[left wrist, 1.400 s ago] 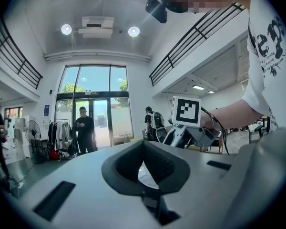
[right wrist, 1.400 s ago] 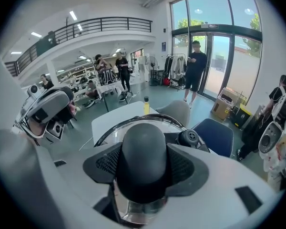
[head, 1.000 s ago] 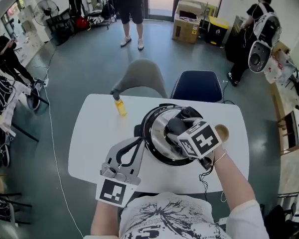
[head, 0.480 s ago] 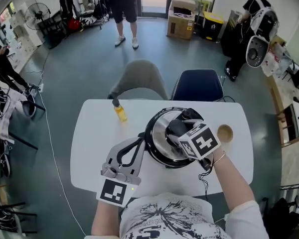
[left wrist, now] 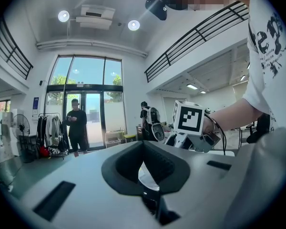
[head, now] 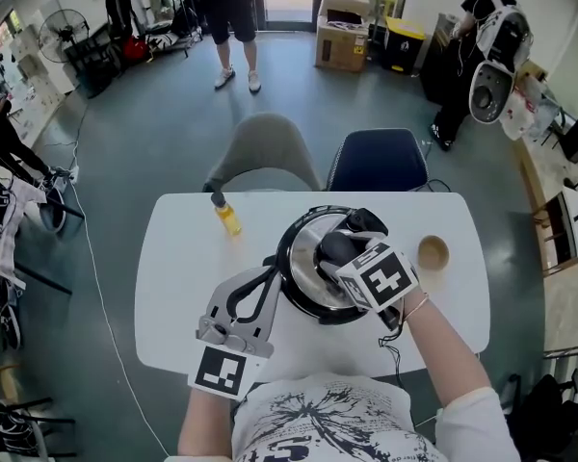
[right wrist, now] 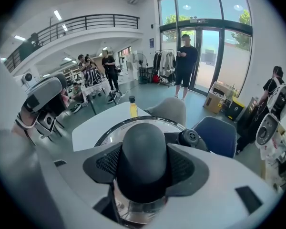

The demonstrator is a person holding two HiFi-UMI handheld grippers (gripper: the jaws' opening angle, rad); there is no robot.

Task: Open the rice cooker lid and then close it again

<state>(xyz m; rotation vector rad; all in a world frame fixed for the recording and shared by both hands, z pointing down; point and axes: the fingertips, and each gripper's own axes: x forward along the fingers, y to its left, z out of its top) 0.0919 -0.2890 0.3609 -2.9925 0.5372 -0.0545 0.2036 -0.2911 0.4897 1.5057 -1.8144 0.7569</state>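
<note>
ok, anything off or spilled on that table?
Nothing stands out. The lid sits on the rice cooker, with the right gripper shut on its knob. The yellow bottle stands upright, the wooden bowl is beside the cooker, and the white table shows no spill.

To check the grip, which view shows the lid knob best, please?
Right gripper view: the knob fills the right claw. Head view shows it partly hidden; left gripper view shows none.
</note>
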